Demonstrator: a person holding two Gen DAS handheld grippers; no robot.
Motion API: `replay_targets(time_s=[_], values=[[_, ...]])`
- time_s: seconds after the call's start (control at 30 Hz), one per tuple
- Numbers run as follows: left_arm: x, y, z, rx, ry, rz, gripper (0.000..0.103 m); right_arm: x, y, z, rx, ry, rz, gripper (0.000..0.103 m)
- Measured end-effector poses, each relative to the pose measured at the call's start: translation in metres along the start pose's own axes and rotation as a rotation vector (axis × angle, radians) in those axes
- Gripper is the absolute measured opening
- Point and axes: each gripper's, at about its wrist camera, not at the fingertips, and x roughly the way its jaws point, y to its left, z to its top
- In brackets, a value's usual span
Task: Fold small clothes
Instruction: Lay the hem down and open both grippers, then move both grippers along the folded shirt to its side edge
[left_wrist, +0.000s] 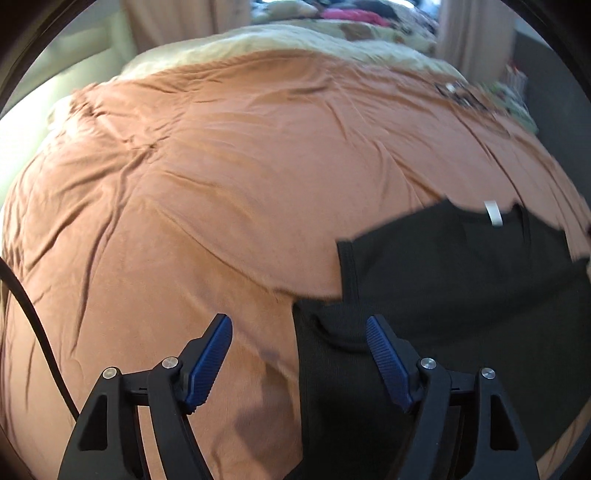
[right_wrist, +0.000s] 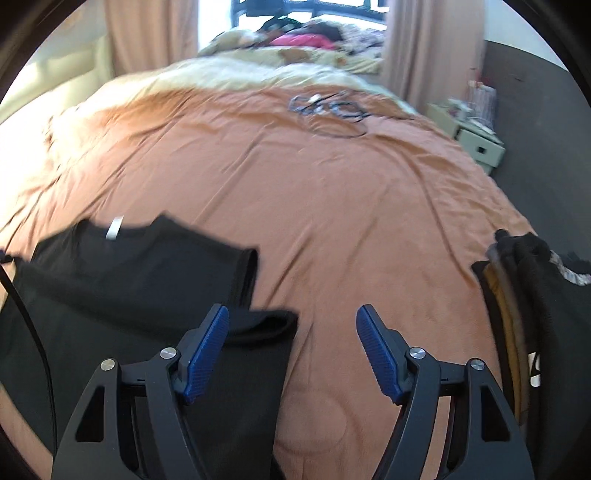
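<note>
A black garment (left_wrist: 461, 280) with a white neck label (left_wrist: 493, 214) lies on the orange bedspread (left_wrist: 221, 184), its sleeve folded inward. My left gripper (left_wrist: 299, 325) is open and empty, just above the garment's left edge. In the right wrist view the same garment (right_wrist: 129, 266) lies at lower left with its label (right_wrist: 114, 227) showing. My right gripper (right_wrist: 291, 317) is open and empty, over the garment's right edge and bare bedspread (right_wrist: 332, 203).
A pile of dark clothes (right_wrist: 535, 314) sits at the bed's right edge. Cables (right_wrist: 328, 107) lie on the far part of the bed. A small white nightstand (right_wrist: 476, 136) stands beside the bed at right. Pillows and bedding (right_wrist: 295, 48) lie at the head.
</note>
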Motion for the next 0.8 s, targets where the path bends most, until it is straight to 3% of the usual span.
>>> replay_targets(time_s=[0.23,0.33,0.5,0.6,0.67,0.8], values=[[0.009,-0.006,-0.013,0.112,0.060,0.003,0.076,0.013,0.007,-0.020,-0.120,0.079,0.004,0.070],[0.021,-0.009,-0.014,0.133,0.080,0.028,0.069,0.023,0.006,-0.022,-0.136,0.107,0.019,0.069],[0.041,-0.008,-0.002,0.120,0.081,0.034,0.058,0.052,0.004,-0.011,-0.121,0.144,0.023,0.052],[0.050,-0.006,0.009,0.104,0.066,0.027,0.053,0.063,0.003,-0.001,-0.104,0.140,0.037,0.049],[0.059,-0.001,0.016,0.080,0.077,-0.001,0.042,0.072,0.000,0.005,-0.085,0.135,0.050,0.044],[0.066,0.000,0.021,0.052,0.065,-0.043,0.037,0.084,-0.010,0.011,-0.037,0.132,0.091,0.034]])
